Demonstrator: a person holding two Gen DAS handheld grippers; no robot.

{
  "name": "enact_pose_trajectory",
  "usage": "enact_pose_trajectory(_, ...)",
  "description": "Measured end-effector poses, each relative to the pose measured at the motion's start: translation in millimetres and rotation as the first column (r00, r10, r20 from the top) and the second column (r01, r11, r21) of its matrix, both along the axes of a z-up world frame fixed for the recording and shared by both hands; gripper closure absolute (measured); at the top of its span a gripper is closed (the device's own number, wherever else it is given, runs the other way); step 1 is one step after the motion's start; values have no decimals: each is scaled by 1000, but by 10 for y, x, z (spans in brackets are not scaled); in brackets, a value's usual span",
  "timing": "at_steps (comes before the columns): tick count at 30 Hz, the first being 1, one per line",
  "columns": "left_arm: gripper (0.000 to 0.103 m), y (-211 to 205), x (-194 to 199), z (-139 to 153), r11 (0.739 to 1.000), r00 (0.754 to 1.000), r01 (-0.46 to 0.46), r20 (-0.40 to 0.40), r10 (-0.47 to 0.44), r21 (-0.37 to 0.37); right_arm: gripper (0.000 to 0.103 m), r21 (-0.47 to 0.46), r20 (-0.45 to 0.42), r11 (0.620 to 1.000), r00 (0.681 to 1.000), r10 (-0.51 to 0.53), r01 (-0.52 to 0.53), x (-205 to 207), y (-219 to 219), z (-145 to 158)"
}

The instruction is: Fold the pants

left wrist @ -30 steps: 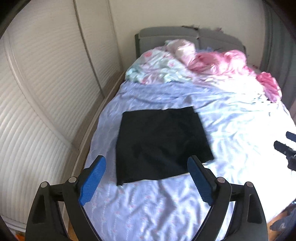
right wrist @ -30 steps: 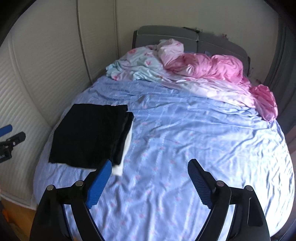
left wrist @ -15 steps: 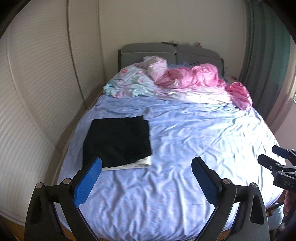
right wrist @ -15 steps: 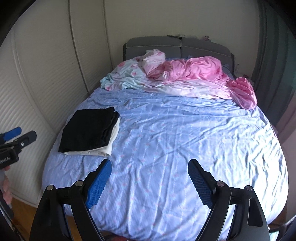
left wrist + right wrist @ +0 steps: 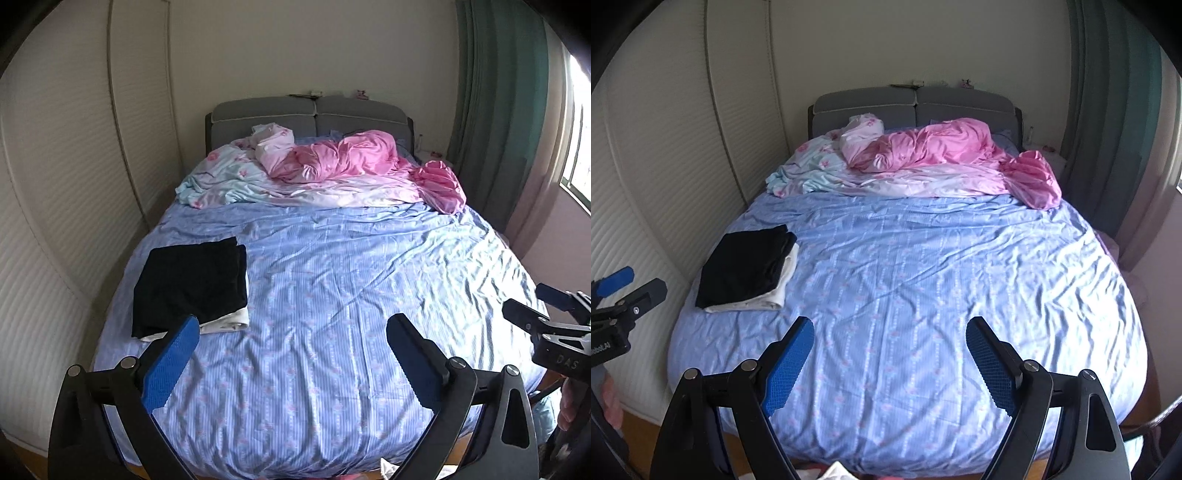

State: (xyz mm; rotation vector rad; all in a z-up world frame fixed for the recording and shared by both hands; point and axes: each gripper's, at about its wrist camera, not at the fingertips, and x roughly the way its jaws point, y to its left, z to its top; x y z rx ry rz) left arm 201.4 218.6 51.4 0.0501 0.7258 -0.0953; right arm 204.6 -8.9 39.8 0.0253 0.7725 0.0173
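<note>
Black pants (image 5: 190,284) lie folded into a flat rectangle on the left side of the bed, on top of a folded white garment (image 5: 229,322). The right wrist view shows the same black pants (image 5: 746,266) over the white garment (image 5: 775,295). My left gripper (image 5: 293,321) hovers over the foot of the bed, well back from the stack; its jaws are opening with nothing between them. My right gripper (image 5: 890,323) is open and empty, also above the foot of the bed. Each gripper shows at the edge of the other's view: the right gripper (image 5: 528,299), the left gripper (image 5: 642,281).
A blue striped sheet (image 5: 332,277) covers the bed. Crumpled pink bedding (image 5: 351,158) and a pale floral cover (image 5: 221,173) are heaped by the grey headboard (image 5: 310,110). White ribbed wardrobe doors (image 5: 55,184) run along the left; green curtains (image 5: 495,92) hang at the right.
Both grippers have pulled back and up from the bed, so the folded stack looks smaller and farther away. The left jaws have widened a little.
</note>
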Motion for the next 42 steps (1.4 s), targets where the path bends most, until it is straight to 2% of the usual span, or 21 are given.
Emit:
enact_pose_trajectory(8, 0, -198, -86, 25, 1000, 1000, -2, -6, 2, 9, 18, -10, 21, 1000, 1000, 2, -1, -164, -154, 71)
enact_pose_trajectory(18, 0, -312, -128, -2, 1000, 1000, 8, -12, -8, 11, 18, -5, 7, 1000, 1000, 2, -2, -249, -268, 67)
enact_pose_trajectory(42, 0, -363, -181, -3, 999, 999, 32, -3, -32, 29, 18, 1, -10, 1000, 1000, -22, 22, -312, -350, 16)
